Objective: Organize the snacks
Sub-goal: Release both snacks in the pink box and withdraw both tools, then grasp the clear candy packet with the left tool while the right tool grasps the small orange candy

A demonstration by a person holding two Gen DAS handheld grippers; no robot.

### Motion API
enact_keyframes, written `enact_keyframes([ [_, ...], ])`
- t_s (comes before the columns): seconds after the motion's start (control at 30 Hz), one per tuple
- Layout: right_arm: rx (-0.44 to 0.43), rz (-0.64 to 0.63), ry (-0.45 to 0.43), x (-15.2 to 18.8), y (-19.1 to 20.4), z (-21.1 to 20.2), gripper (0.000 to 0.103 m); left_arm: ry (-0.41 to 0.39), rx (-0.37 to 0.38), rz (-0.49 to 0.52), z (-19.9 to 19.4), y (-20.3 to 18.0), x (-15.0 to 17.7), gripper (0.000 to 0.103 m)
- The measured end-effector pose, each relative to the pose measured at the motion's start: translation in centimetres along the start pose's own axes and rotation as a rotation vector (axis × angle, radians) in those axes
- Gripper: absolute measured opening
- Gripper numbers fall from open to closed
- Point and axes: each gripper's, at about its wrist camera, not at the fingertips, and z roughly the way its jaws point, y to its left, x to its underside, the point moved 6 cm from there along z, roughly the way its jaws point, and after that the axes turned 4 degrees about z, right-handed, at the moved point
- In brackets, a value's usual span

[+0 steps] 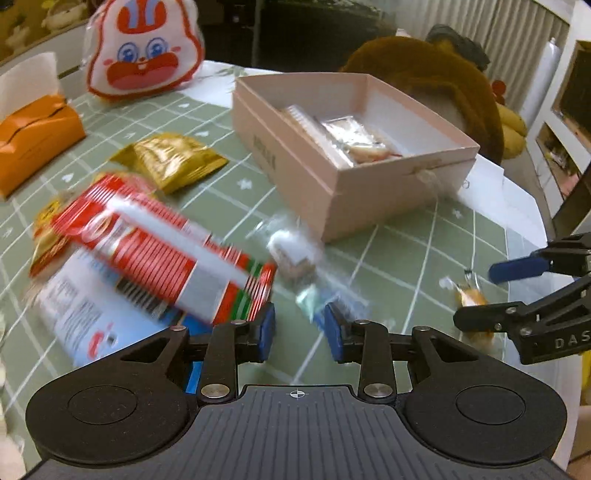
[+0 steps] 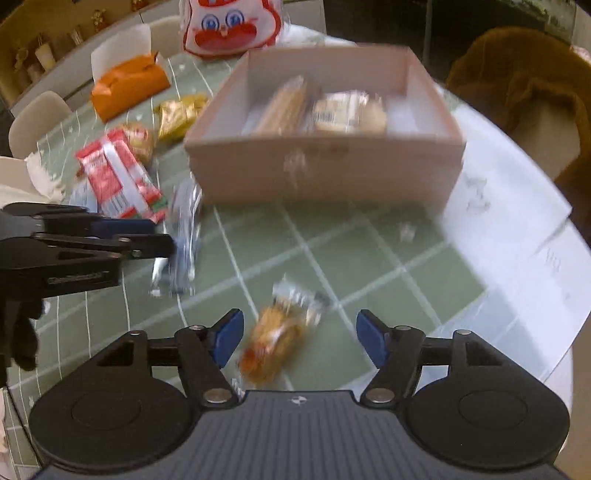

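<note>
A pink open box (image 1: 332,192) (image 2: 325,173) stands on the green checked tablecloth with several wrapped snacks (image 1: 351,136) (image 2: 321,110) inside. My left gripper (image 1: 301,328) is open; the tail of a clear-wrapped snack (image 1: 295,254) (image 2: 184,229) reaches between its fingers, close to the right pad. My right gripper (image 2: 301,336) (image 1: 484,291) is open wide over a small orange-brown snack (image 2: 277,339) (image 1: 469,295) in clear wrap, which lies on the table between the pads and is not pressed. A red-and-white packet (image 1: 155,251) (image 2: 118,181) lies left of the left gripper.
A gold packet (image 1: 173,158) (image 2: 177,114), a blue-and-white packet (image 1: 74,314) and an orange tissue box (image 1: 33,136) (image 2: 125,88) lie to the left. A rabbit-face bag (image 1: 144,51) (image 2: 229,26) stands behind. A brown plush (image 1: 443,81) sits beyond the box. White paper (image 2: 517,240) covers the right edge.
</note>
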Motion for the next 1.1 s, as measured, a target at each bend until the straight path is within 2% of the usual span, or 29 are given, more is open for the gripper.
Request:
enact_keyframes([
  [0.1, 0.050, 0.008, -0.021, 0.4, 0.0, 0.3, 0.084, 0.010, 0.017, -0.111, -0.5, 0.9, 0.2, 0.035],
  [0.2, 0.094, 0.019, -0.041, 0.9, 0.2, 0.4, 0.087, -0.006, 0.036, -0.221, -0.6, 1.2, -1.0, 0.035],
  [0.27, 0.120, 0.015, -0.052, 1.3, 0.5, 0.6, 0.092, -0.029, 0.021, -0.257, -0.5, 1.1, -2.1, 0.035],
  [0.33, 0.134, 0.038, -0.059, 1.8, 0.5, 0.7, 0.102, -0.056, -0.005, -0.286, -0.1, 1.2, -3.4, 0.035],
  [0.37, 0.140, 0.045, -0.067, 2.1, 0.4, 0.7, 0.103, -0.063, -0.020, -0.294, 0.2, 1.3, -3.8, 0.035],
  [0.43, 0.146, 0.050, -0.091, 2.5, 0.3, 0.5, 0.103, -0.057, -0.052, -0.298, 1.1, 1.4, -4.5, 0.035],
  [0.53, 0.138, 0.059, -0.093, 2.9, 0.3, 0.3, 0.103, -0.019, -0.069, -0.244, 2.4, 0.5, -4.4, 0.038],
  [0.67, 0.135, 0.053, -0.106, 3.1, 0.3, 0.2, 0.103, -0.029, -0.082, -0.180, 2.2, -0.3, -3.6, 0.041],
  [0.87, 0.136, 0.055, -0.113, 3.1, 0.3, 0.2, 0.103, 0.002, -0.105, -0.196, 1.9, -1.3, -3.0, 0.040],
  [1.1, 0.135, 0.051, -0.091, 2.9, 0.4, 0.3, 0.103, 0.012, -0.145, -0.213, 2.5, -1.4, -3.5, 0.048],
])
